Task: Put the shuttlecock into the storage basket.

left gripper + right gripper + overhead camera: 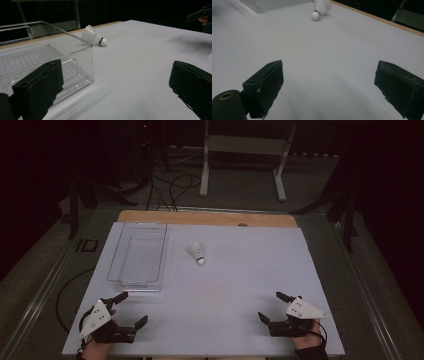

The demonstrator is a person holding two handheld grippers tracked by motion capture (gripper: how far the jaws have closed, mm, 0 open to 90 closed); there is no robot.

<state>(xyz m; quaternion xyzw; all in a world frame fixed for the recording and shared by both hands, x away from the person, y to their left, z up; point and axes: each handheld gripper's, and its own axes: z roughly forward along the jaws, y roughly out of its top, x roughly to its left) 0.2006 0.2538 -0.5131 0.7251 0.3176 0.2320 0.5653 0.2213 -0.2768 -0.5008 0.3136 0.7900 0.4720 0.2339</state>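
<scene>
High view: the shuttlecock (198, 252) lies on its side on the white table (225, 290), just right of the clear bin (138, 255) and apart from it, cork end toward the person. The left gripper (129, 309) sits just in front of the bin's near end, and the right gripper (272, 306) is well to the bin's right, at the table's near edge. Both have their fingers spread wide, with nothing between them.

Left gripper view: the bin (45, 60) stands close ahead on the left, and the shuttlecock (94, 37) rests just past its far corner. From here the bin wall blocks a straight reach.

Right gripper view: the shuttlecock (320, 8) lies ahead across bare table, cork foremost, beside the bin's corner (274, 3). This looks like the cleaner approach. Judging by that, come in low with the right gripper, keep the fingers spread, and straddle the cork or the feather base; close gently, since the feathers crush easily and the cork can roll away toward the bin.
</scene>
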